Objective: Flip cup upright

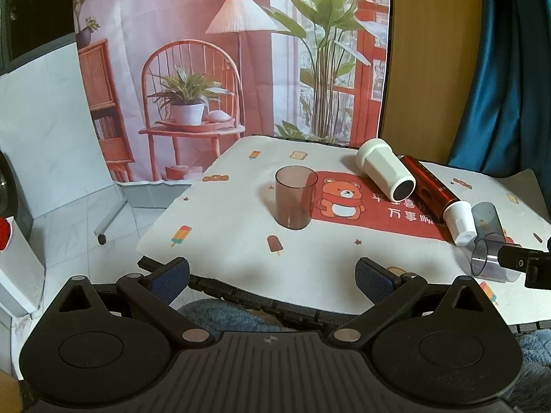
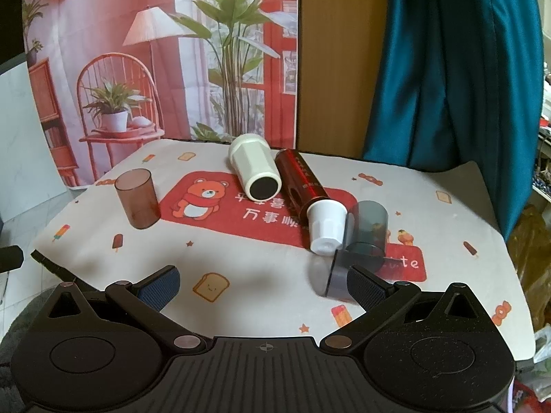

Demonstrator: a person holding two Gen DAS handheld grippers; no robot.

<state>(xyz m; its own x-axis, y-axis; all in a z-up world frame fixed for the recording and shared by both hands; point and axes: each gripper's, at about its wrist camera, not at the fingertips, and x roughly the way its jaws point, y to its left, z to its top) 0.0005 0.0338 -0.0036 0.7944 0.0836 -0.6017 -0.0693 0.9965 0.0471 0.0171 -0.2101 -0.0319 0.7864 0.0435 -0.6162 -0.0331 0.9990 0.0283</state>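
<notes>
A clear grey cup (image 2: 335, 277) lies on its side on the cloth, blurred, just left of my right gripper's right finger (image 2: 366, 287); it also shows in the left wrist view (image 1: 489, 258). A second grey cup (image 2: 370, 229) stands behind it. A brown cup (image 1: 295, 202) stands mouth up left of centre, and shows in the right wrist view (image 2: 137, 198). My right gripper (image 2: 263, 284) is open, its fingers wide apart over the table's front. My left gripper (image 1: 272, 277) is open and empty at the table's near edge.
A white bottle (image 2: 254, 169), a red bottle (image 2: 302, 180) and a small white cup (image 2: 325, 225) lie on the bear-print cloth (image 2: 241, 261). A printed backdrop and a blue curtain (image 2: 447, 69) stand behind the table. Tiled floor is at the left.
</notes>
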